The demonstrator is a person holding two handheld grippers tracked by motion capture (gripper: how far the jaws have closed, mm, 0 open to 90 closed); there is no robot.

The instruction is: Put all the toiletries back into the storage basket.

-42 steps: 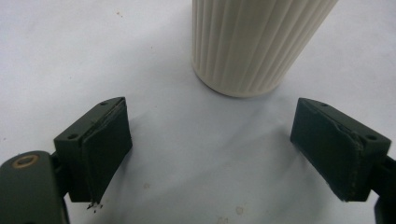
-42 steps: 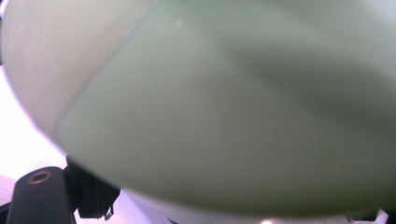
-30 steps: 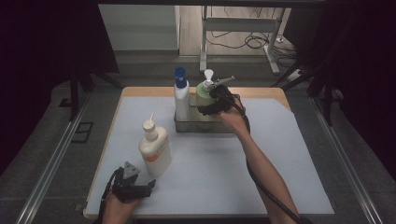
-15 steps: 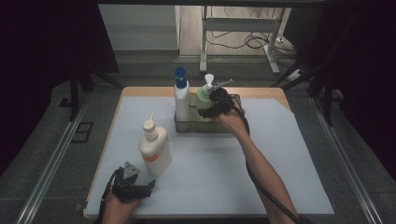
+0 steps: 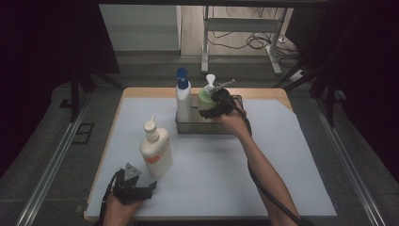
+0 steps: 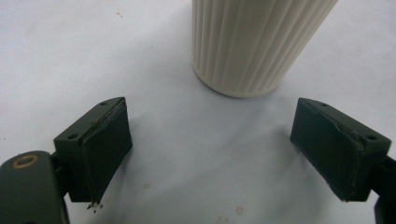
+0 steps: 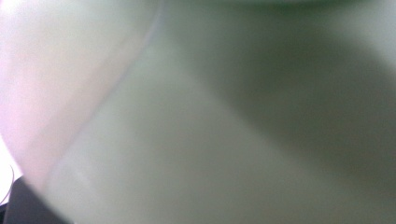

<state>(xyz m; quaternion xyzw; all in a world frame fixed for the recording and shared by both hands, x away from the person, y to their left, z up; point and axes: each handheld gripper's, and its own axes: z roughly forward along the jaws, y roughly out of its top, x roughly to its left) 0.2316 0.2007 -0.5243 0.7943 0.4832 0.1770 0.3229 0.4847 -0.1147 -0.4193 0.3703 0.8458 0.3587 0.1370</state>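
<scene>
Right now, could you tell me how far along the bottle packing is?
Done: the blue-capped bottle stands in the metal tray. In hand: the right gripper is at the green pump bottle, which is in the tray; whether the fingers grip it I cannot tell. Left: the cream bottle stands on the mat by the open left gripper, untouched.

The pale green pump bottle (image 5: 205, 101) (white pump head) stands upright in the metal tray (image 5: 188, 127).

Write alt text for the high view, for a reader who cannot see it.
A person's right gripper is at a green pump bottle standing in a metal tray beside a blue-capped bottle. Nearer, a cream bottle stands on the white mat, with the left gripper resting close by.
</scene>
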